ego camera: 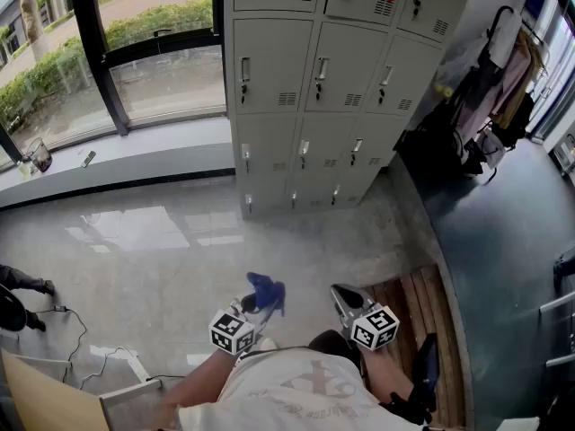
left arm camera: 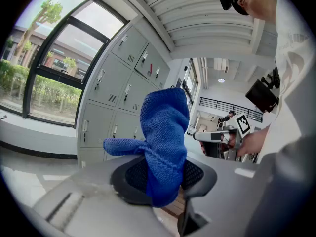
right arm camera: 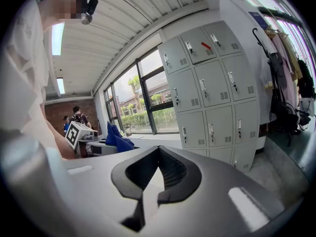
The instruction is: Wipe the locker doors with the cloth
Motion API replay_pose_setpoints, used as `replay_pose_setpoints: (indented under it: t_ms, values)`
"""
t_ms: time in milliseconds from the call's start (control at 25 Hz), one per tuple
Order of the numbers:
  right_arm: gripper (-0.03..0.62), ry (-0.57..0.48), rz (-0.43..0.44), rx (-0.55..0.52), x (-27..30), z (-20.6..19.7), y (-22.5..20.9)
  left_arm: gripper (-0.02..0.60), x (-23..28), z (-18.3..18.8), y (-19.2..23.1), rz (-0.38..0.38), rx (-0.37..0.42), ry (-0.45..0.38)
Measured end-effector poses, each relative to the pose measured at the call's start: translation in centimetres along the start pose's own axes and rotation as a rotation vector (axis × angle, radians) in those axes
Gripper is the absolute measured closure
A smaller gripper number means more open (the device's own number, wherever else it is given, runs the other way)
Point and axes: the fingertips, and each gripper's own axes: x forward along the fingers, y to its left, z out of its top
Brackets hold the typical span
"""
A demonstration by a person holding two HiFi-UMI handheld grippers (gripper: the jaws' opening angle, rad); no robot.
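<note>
Approach step, by my reading: the left hand-held gripper clamps the blue cloth at lower centre, and the right hand-held gripper is closed and empty. The locker doors stand well apart at upper centre — next, carry the cloth up against them.

The cloth is blue, nubby woven textile. The left tongs closed on it are smooth matt grey plastic with black ribbed pads. The lockers look like matt grey painted metal. The floor before them is glossy and polished, and the bench beside them is slatted wood.
</note>
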Motion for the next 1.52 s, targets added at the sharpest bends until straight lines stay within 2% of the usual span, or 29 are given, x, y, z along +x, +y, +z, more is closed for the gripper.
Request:
replay_pose_setpoints:
  t_ms: [240,520,880,1240,1520]
  values:
    - [0.588,0.028,0.039,0.003,2.1,-0.2,-1.6,0.456,2.1,0.7,1.6,0.027,0.003,-0.004]
    - [0.588,0.038,0.1,-0.006,6.3,1.7,-6.9,0.456,6.2,0.6,4.1,0.101,-0.043,0.044]
    - [0.588,0.01,0.165,-0.031,11.1,6.2,-14.8,0.454,14.2,5.7,8.4,0.207,-0.005,0.037]
    - [0.588,0.021,0.232,-0.045,13.8,8.4,-19.1,0.456,17.9,8.1,11.4,0.313,0.008,0.033]
    - [0.588,0.044,0.216,-0.027,16.3,9.0,-21.6,0.456,19.4,8.6,14.5,0.314,-0.027,0.048]
